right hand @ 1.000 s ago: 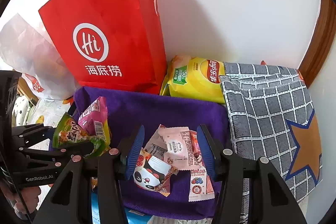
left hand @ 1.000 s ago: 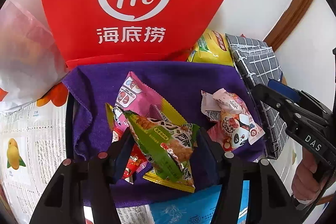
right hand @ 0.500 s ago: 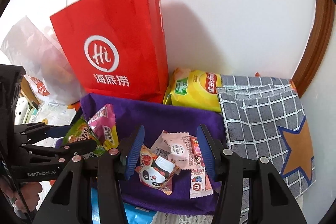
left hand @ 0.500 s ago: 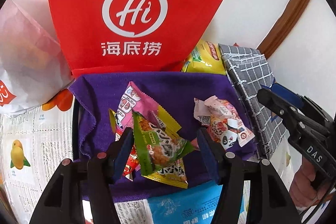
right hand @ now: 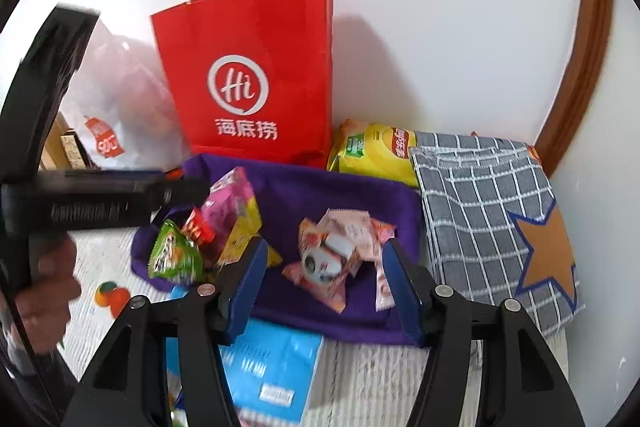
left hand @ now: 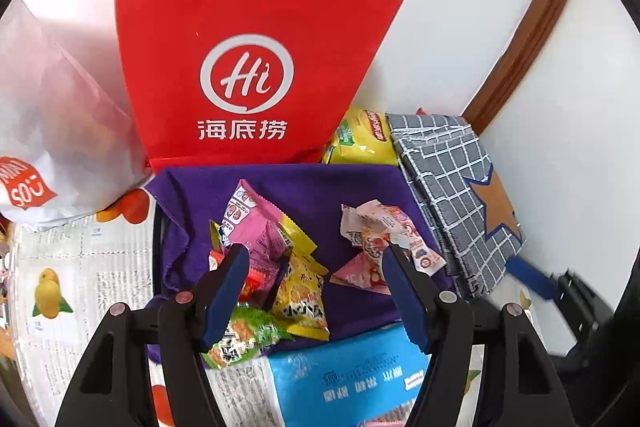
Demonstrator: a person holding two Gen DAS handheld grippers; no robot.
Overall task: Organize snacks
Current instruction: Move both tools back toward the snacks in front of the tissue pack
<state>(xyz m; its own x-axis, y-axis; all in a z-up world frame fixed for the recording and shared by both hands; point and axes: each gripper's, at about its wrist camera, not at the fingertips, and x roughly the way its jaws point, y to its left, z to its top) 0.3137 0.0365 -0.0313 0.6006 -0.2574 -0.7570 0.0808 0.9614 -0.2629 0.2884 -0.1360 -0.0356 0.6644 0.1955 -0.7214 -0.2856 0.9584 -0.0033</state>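
Note:
Snack packets lie on a purple cloth (left hand: 320,187) (right hand: 332,195). On its left is a pile: a pink packet (left hand: 252,223) (right hand: 226,203), a yellow packet (left hand: 302,301) and a green packet (left hand: 240,341) (right hand: 172,257) at the cloth's front edge. On the right lie pink panda packets (left hand: 380,239) (right hand: 336,255). My left gripper (left hand: 316,297) is open and empty above the left pile. My right gripper (right hand: 322,291) is open and empty, above the panda packets.
A red paper bag (left hand: 248,67) (right hand: 256,75) stands behind the cloth against the wall. A yellow chips bag (right hand: 376,155) and a grey checked cloth bag (right hand: 492,227) are at the right. A white plastic bag (left hand: 52,131) is left. A blue pack (right hand: 272,371) lies in front.
My left gripper opened and let go of the green packet, which now lies at the cloth's front left edge. Both grippers drew back and up from the cloth.

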